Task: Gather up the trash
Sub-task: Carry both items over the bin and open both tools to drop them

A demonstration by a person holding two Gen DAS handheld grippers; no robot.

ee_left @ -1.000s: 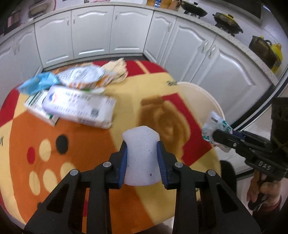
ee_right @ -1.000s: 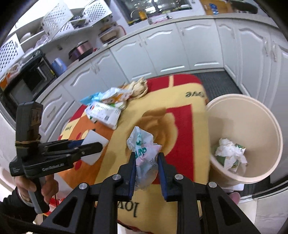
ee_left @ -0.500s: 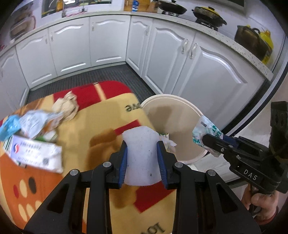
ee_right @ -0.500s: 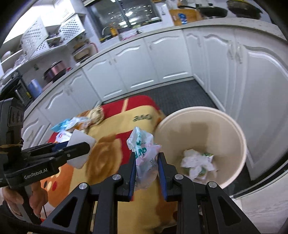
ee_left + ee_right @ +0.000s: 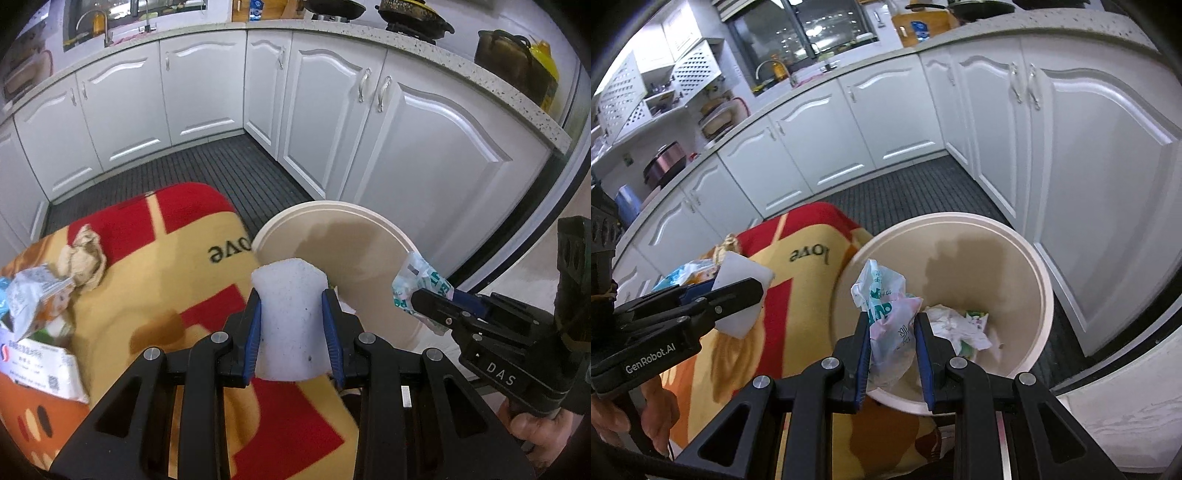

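Kitchen, bin (image 5: pixel 1043 295) by table | left gripper (image 5: pixel 291 314) — pinching white foam (image 5: pixel 290 306) | right gripper (image 5: pixel 892 332) — clamped on crumpled wrapper (image 5: pixel 882 299)

Even indoor light, soft shadows inside the bin (image 5: pixel 960 258), strong fisheye bending, dark vignetted corners, slight blur

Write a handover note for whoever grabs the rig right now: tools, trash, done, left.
Left tool: shut on a white foam block, at the table's edge by the bin.
Right tool: shut on a crumpled green-printed plastic bag, over the round beige bin.
Done: crumpled white paper in the bin.
Left: drop both; then clear the brown paper wad and wrappers from the table.
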